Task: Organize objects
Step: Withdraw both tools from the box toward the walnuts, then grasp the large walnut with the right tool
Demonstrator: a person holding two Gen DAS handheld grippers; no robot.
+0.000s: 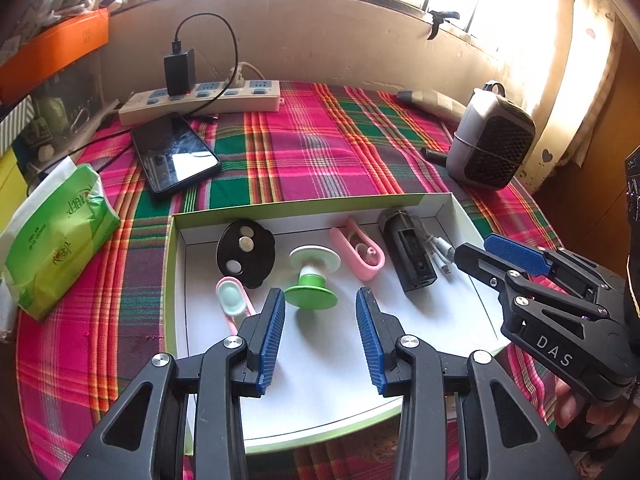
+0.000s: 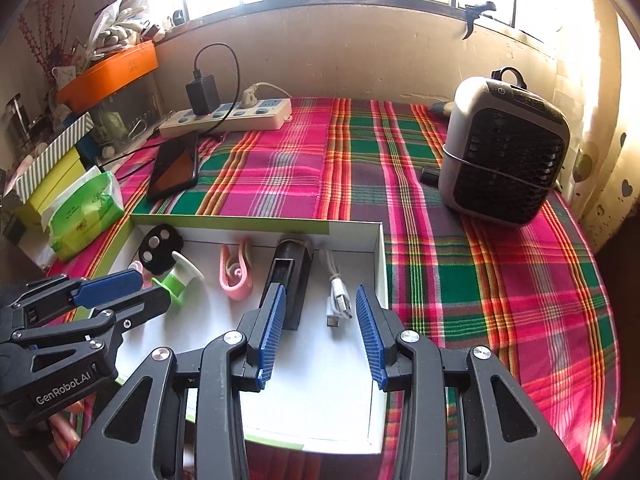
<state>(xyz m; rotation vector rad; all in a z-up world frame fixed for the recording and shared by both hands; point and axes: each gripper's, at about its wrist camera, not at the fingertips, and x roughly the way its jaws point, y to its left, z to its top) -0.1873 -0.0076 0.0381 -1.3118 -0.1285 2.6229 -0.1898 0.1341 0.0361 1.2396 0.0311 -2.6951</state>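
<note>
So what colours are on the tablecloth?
Tablecloth: pink, green and orange plaid, clearest in the right wrist view.

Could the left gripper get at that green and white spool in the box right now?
Probably yes: the left gripper is open and empty, the green and white spool lies just ahead, nothing between them.

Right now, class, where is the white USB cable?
The USB cable lies in the white box, at its right end in the right wrist view, between the black charger and the box's right wall, just ahead of the open right gripper.

Box (image 1: 448, 205) holds clip (image 1: 358, 254), cable (image 2: 338, 300) — phone (image 1: 174, 156), power strip (image 1: 200, 102) behind it.
</note>
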